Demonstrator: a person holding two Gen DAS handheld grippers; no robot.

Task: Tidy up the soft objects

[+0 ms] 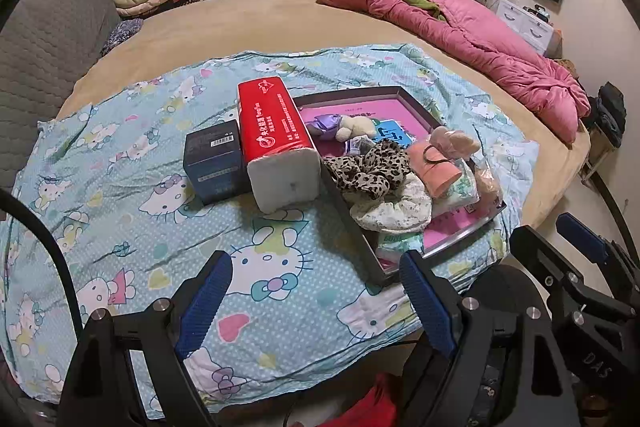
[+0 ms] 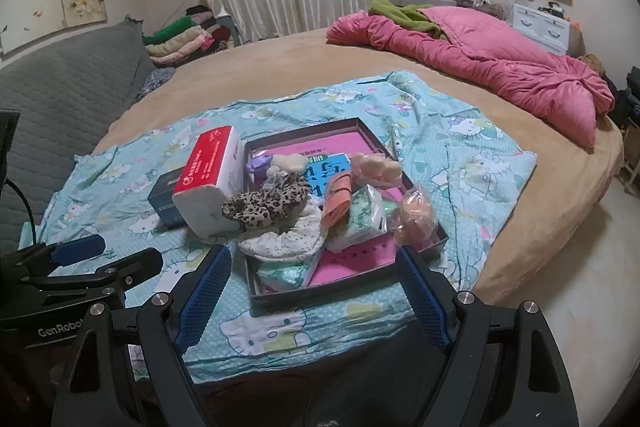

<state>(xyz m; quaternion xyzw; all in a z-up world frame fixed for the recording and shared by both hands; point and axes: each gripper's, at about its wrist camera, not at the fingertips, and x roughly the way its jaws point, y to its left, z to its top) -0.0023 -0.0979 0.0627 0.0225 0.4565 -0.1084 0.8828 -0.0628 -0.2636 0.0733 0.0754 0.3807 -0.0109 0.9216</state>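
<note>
Writing: "GenRobo…" is printed on my left gripper (image 2: 80, 259) as seen from the right wrist; the red tissue pack (image 1: 276, 131) carries white lettering too small to read.
Left of tray: a dark blue box (image 1: 216, 163) stands just beside the tissue pack, both on the cartoon-cat sheet (image 1: 120, 211).
Tissue pack axis: its long side runs away from me, white end facing me.
Soft objects: leopard scrunchie (image 2: 264, 205), pale floral scrunchie (image 2: 280, 241) and cream plush toy (image 2: 286, 163) are piled in the dark-rimmed pink tray (image 2: 340, 287).
Right of tray: a pink quilt (image 2: 480, 67) lies well apart.
My fingers: left and right gripper (image 2: 312, 291) both spread apart, empty.
</note>
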